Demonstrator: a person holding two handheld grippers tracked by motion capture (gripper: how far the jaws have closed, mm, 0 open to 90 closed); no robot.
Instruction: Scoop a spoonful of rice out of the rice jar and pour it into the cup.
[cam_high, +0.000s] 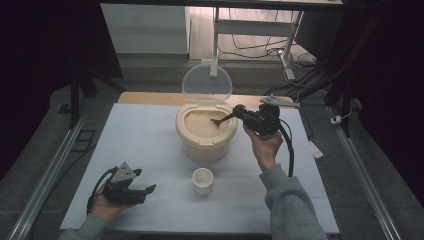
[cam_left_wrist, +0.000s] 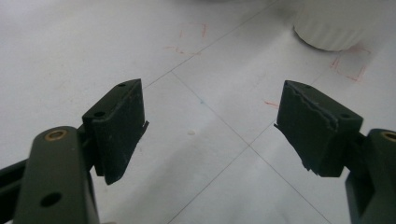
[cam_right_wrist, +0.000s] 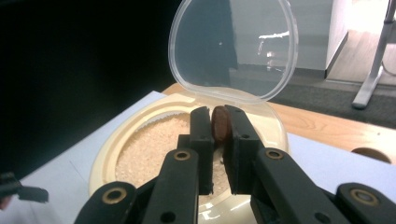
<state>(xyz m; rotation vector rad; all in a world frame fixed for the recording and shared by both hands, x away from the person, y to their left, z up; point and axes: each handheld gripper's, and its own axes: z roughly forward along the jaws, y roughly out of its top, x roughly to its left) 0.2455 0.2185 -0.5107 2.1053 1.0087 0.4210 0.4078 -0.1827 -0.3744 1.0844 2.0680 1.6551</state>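
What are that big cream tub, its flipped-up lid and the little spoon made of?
The tub looks like smooth, opaque cream plastic with a soft sheen. Its lid is clear glossy plastic: the room shows through it and it catches reflections. The spoon, clamped in the right gripper, is dark brown and matte, probably wood, though plastic is possible.

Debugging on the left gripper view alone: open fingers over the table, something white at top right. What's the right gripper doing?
Observer: Right gripper is shut on a brown spoon, its tip in the rice.
Operator: Rice in what?
Observer: A cream tub, clear lid standing open at the back.
Operator: And my white thing?
Observer: A small white cup, standing in front of the tub.
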